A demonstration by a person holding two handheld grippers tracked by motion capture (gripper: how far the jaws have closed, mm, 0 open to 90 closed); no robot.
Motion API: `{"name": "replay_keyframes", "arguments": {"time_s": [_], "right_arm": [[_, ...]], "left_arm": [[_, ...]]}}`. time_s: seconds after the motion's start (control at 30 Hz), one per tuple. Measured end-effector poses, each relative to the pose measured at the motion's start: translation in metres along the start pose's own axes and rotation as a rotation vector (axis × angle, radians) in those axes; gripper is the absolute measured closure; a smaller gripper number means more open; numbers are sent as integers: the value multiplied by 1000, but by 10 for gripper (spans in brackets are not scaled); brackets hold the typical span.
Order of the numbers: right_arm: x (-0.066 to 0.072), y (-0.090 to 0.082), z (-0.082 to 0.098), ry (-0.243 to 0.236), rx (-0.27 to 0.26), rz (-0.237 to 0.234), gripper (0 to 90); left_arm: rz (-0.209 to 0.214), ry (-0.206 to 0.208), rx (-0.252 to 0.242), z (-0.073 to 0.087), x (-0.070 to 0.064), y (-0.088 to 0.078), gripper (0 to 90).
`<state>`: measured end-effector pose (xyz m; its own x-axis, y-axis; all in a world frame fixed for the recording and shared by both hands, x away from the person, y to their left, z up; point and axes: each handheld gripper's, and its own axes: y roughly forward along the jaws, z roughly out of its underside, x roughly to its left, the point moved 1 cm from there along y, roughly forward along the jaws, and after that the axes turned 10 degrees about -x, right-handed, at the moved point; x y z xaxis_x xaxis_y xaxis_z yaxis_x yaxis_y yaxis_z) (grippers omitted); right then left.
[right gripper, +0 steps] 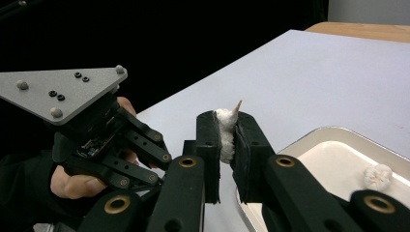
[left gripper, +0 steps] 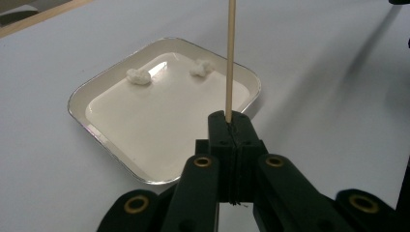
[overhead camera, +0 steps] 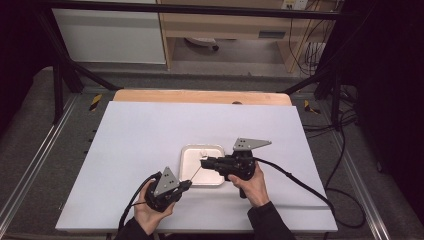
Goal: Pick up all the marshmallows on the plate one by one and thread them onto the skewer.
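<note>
White tabletop [overhead camera: 150,145], rounded metal tray [left gripper: 96,87], wooden skewer [left gripper: 230,58]

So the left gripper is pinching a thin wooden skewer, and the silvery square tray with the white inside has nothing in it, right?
Not quite. The left gripper does pinch the thin wooden skewer, but the silvery square tray holds two small white fluffy lumps, as the left gripper view shows.
</note>
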<state>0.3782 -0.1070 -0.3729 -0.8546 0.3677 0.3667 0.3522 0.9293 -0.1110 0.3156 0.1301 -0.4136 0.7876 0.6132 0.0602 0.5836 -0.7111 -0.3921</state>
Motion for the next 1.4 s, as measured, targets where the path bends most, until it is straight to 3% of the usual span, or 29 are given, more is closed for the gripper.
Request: {"name": "replay_keyframes", "arguments": {"time_s": [0.23,0.37,0.5,0.53,0.57,0.6,0.63,0.67,0.73,0.93,1.07,1.23,1.33,1.4], "right_arm": [[0,0,2,-1,0,6,822],[1,-1,2,-6,-4,11,822],[2,0,3,1,-12,9,823],[2,0,4,1,-4,8,823],[2,1,6,0,0,11,823],[3,4,9,6,46,-5,821],[4,10,18,5,93,-20,819],[5,15,26,12,89,-45,820],[4,19,26,19,72,-54,817],[4,19,26,20,65,-45,791],[3,18,25,16,49,10,616],[2,10,13,-52,2,89,360],[-3,6,9,-88,29,158,221],[-9,5,9,-121,79,204,148]], "left_arm": [[7,-4,2,0,0,2,892],[18,-30,-18,-3,2,0,892],[12,-13,-7,-3,0,3,893],[17,-18,-7,-3,-1,4,892],[34,-27,-47,-5,-1,3,892],[32,-33,-65,-11,-2,0,893],[9,4,-59,-18,-4,-1,892],[-15,11,-52,-19,-5,0,892],[2,-24,-69,-15,-3,1,893],[-6,-28,-57,-15,-1,-1,893],[-21,-54,-36,-12,3,0,892],[-25,-98,-26,-6,13,-2,892],[-35,-114,-20,-2,18,-5,891],[-34,-129,-19,0,21,-7,891]]}}
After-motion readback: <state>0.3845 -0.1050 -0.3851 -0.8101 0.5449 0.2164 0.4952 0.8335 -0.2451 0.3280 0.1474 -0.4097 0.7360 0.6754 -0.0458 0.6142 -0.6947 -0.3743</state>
